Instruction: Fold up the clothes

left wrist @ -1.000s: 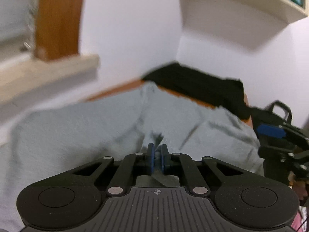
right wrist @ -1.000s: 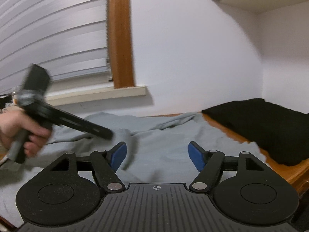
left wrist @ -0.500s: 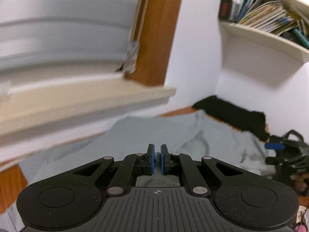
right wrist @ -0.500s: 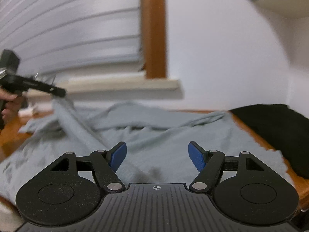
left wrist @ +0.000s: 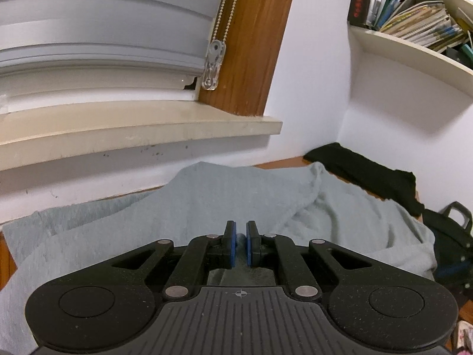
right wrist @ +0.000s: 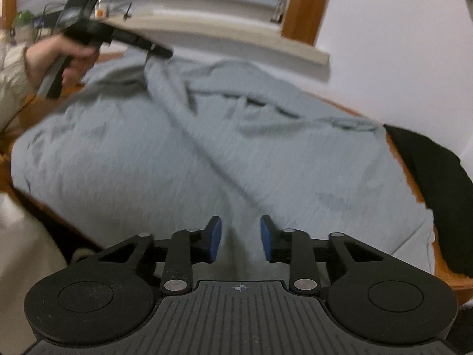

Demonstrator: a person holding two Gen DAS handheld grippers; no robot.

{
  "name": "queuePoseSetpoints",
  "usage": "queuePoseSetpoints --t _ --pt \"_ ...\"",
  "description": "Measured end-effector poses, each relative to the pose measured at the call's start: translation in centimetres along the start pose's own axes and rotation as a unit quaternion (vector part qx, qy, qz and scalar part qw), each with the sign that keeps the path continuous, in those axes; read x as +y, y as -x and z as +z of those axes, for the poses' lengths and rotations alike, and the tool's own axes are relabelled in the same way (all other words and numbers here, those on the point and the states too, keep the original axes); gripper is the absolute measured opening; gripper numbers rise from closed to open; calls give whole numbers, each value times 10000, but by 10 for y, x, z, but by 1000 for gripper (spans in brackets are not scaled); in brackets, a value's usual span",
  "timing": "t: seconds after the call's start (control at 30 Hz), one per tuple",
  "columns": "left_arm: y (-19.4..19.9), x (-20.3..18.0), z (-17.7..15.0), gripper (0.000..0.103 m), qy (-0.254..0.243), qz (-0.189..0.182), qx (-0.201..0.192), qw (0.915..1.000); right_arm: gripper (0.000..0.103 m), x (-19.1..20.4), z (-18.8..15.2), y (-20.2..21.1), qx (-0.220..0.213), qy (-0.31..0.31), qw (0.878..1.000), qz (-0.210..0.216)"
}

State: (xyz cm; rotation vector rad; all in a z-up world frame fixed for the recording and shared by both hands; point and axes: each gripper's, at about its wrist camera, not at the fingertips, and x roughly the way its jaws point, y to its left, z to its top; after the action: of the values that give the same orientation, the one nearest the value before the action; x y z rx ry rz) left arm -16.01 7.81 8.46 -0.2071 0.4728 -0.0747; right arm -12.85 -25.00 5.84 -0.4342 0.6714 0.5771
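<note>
A grey garment (left wrist: 207, 207) lies spread and rumpled over a wooden table (right wrist: 409, 177). My left gripper (left wrist: 241, 238) is shut on a pinch of its fabric. The right wrist view shows that left gripper (right wrist: 161, 51) at the far left, in a person's hand (right wrist: 59, 56), holding the cloth up so that a ridge runs from it across the garment (right wrist: 147, 162). That ridge ends between the blue pads of my right gripper (right wrist: 241, 236). Its jaws are closing, low over the near edge. A gap still shows beside each pad.
A black garment (left wrist: 369, 174) lies at the table's far right end, against the wall (right wrist: 437, 171). A window sill (left wrist: 133, 130) and a wooden frame run behind the table. A shelf with books (left wrist: 414, 47) hangs above the right corner.
The right jaws have narrowed a lot and now point down at the garment. The left gripper, still shut on the cloth, has drawn it left along the window, raising a ridge.
</note>
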Motion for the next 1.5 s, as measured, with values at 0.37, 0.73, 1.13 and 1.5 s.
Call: queuePoseSetpoints --t 0.37,0.73,1.13,1.5 --pt "-13 -6 10 7 -29 -129 53 9999 24 -3 1 -25 15 -232 9996 -146" --pt "25 4 14 7 89 -401 -144 9991 4 -11 2 39 -10 -323 9991 272" --pt "49 9 -17 8 -88 -573 300 9979 9 20 -13 68 520 -110 9934 1016" --pt "29 28 -23 59 -81 -324 743 9967 38 -39 -25 45 198 -880 9957 199"
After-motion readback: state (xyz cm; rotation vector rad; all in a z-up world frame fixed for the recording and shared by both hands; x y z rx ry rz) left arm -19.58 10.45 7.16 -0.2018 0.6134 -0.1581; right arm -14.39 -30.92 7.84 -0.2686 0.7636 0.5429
